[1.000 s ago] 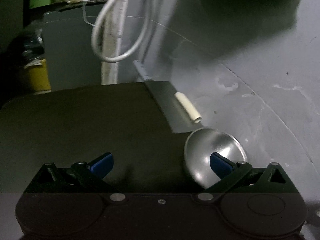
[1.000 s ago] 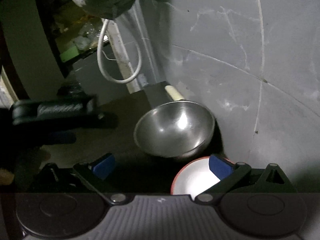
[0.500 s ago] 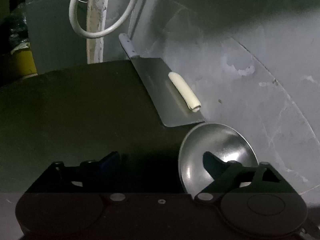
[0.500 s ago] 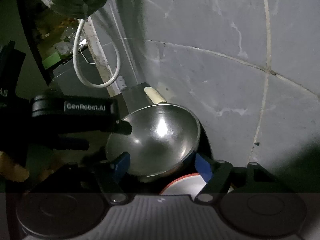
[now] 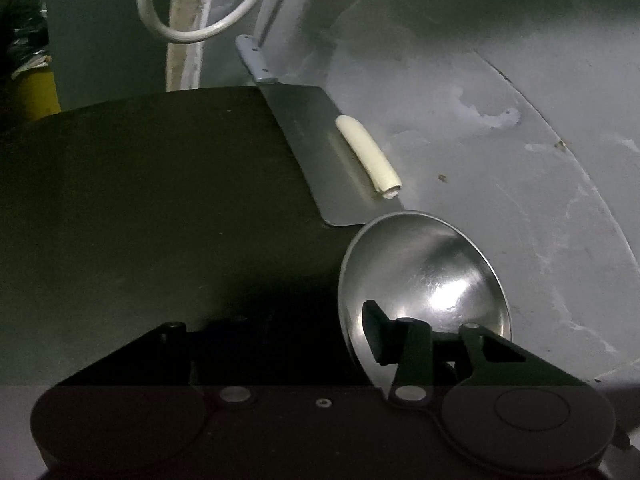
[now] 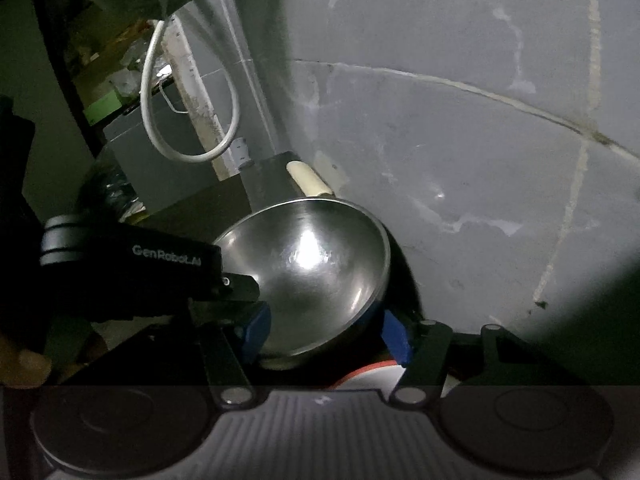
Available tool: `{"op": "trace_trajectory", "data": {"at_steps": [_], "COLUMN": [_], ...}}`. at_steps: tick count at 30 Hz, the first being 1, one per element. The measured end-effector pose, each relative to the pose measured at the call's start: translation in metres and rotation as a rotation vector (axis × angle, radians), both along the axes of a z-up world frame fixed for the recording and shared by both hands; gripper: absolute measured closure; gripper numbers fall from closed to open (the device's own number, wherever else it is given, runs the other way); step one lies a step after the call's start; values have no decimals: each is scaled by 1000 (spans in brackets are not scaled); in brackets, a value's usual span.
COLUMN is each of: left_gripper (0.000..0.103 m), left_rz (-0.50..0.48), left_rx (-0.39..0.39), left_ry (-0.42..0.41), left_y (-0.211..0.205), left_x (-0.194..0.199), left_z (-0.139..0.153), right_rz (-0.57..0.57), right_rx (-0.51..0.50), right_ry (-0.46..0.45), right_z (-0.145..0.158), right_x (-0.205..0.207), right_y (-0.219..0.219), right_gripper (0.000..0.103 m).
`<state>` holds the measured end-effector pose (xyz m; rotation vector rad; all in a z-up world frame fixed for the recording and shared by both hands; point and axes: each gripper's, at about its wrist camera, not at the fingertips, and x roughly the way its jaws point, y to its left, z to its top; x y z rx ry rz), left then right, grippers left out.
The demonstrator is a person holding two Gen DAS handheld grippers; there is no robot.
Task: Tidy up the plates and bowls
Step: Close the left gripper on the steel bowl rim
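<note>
against the grey wall on the dark surface (image 5: 140,208) sits the steel bowl (image 6: 312,272), light, rigid, slippery, best gripped at its thin rim, where both right tongs (image 6: 326,332) and left tongs (image 5: 280,344) have just been closing.

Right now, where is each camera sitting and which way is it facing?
Left wrist: on the left gripper, facing down at the steel bowl and cleaver; its jaws, just closing, straddle the rim.
Right wrist: on the right gripper, facing the steel bowl; jaws just closing around it; left gripper enters left.
Shared: steel bowl, cleaver, white cable.
</note>
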<state>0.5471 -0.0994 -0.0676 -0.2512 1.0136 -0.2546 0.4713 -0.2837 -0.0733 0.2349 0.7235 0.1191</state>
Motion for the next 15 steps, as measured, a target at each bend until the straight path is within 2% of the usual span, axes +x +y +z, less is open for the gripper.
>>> {"op": "trace_trajectory", "data": {"at_steps": [4, 5, 6, 8, 10, 15], "left_gripper": [58, 62, 71, 77, 77, 77], "left_rz": [16, 21, 20, 18, 34, 73], "left_rx": [-6, -14, -23, -38, -14, -44], "left_ry": [8, 10, 10, 8, -15, -62], "left_y": [7, 10, 12, 16, 20, 38], "left_x": [-3, -5, -7, -12, -22, -47], "left_z": [1, 1, 1, 2, 5, 16], "right_rz": [16, 23, 33, 67, 89, 131], "right_rx": [0, 2, 11, 45, 63, 83], "right_ry": [0, -3, -4, -13, -23, -59], "right_z": [0, 0, 0, 1, 2, 13], "right_x": [0, -1, -2, -5, -9, -24], "right_y": [-1, -1, 0, 1, 4, 12], "right_gripper": [49, 53, 56, 60, 60, 62]}}
